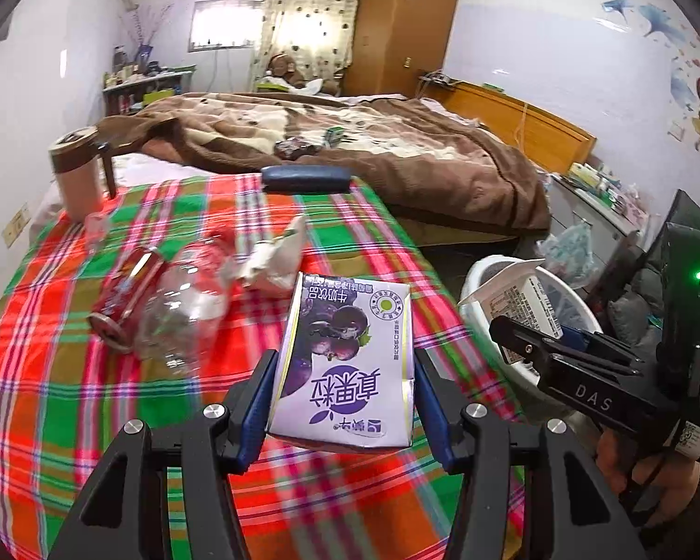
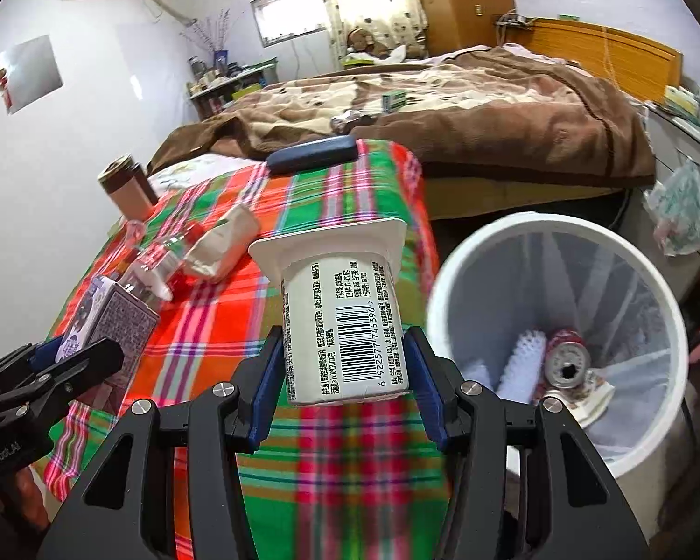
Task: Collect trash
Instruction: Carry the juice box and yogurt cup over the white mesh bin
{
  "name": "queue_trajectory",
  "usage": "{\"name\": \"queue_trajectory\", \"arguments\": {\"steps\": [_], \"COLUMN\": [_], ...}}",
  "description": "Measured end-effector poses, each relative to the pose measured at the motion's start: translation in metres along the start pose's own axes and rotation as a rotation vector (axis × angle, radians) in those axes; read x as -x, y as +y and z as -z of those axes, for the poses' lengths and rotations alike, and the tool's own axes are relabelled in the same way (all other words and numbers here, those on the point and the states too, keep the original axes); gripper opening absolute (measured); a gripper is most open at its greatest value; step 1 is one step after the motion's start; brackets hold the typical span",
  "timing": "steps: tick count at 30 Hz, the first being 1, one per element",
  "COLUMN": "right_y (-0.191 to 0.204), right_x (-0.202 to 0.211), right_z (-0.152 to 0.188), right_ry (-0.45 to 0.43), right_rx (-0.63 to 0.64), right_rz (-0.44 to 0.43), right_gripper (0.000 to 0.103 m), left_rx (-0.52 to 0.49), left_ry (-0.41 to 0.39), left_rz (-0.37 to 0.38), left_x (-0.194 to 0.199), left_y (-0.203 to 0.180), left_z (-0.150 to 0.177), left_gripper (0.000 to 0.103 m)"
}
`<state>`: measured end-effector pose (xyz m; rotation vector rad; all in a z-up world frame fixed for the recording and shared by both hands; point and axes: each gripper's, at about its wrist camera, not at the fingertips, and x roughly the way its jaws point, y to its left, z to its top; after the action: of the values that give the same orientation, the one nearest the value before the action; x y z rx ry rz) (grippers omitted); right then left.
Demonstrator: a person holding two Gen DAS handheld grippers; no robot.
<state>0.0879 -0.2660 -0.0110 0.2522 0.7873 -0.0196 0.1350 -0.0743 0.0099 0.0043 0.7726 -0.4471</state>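
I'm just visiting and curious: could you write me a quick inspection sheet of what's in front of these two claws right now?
Surface: plaid cloth over the table.
Job's things: purple milk carton, white yogurt cup, red can and clear bottle lying down, crumpled wrapper, white bin holding a can.
Clutter: brown mug, dark case.
Grippers: left claw shut on the carton; right claw shut on the cup.
Cables: nothing seen.
Surroundings: bed with brown blanket, wooden wardrobe.
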Motion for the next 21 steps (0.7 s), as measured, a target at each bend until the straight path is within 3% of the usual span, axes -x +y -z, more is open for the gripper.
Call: {"name": "queue_trajectory", "arguments": {"steps": [21], "right_y": [-0.091], "right_x": [0.022], "right_z": [-0.003], "right_ry": [-0.034], "right_rx": [-0.139], "right_rz": [0.178], "right_gripper": [0.052], "left_rx": [-0.164], "left_ry": [0.043], "left_rz": [0.167], "left_x": [-0.051], "left_y": [-0.126], "left_z": [-0.023], "left_gripper": [0.055]}}
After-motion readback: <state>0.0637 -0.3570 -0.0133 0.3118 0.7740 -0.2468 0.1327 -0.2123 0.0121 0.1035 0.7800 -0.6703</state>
